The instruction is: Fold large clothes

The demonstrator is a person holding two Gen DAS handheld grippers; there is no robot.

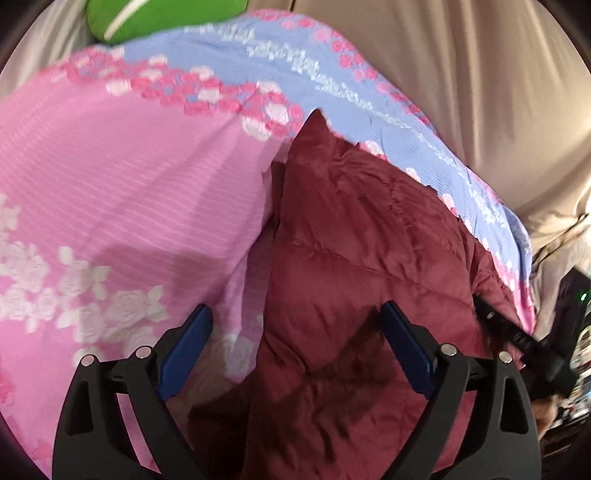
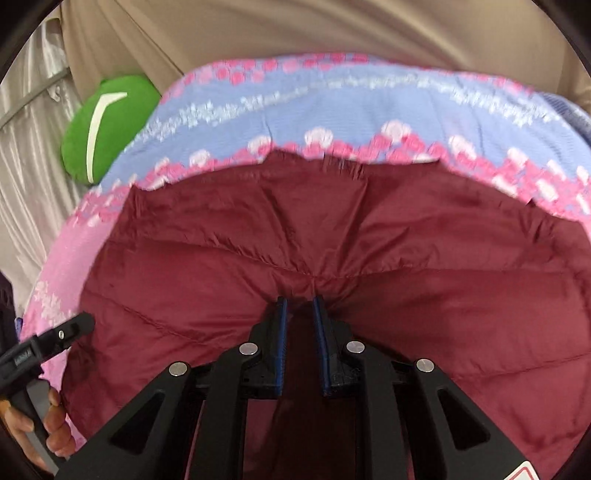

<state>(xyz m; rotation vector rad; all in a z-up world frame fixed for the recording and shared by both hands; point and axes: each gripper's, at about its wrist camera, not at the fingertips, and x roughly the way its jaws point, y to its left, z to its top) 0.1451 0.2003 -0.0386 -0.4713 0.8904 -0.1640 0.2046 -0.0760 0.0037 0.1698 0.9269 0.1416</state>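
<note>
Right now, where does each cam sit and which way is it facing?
Left wrist: on the left gripper, angled down over the maroon puffer jacket on the pink-and-blue floral bedspread; jaws open, empty; right gripper at right edge.
Right wrist: on the right gripper, angled down, nearly shut, jacket fabric pinched between the pads; left gripper and hand at lower left.
Shared: jacket, bedspread, green cushion, beige curtain.

Left wrist view: close above, angled down along the left gripper (image 1: 297, 317) onto the maroon jacket (image 1: 354, 266); right wrist view likewise, nearer. Shared by the 2: jacket, floral bedspread (image 1: 122, 192), green cushion (image 1: 162, 18).
</note>
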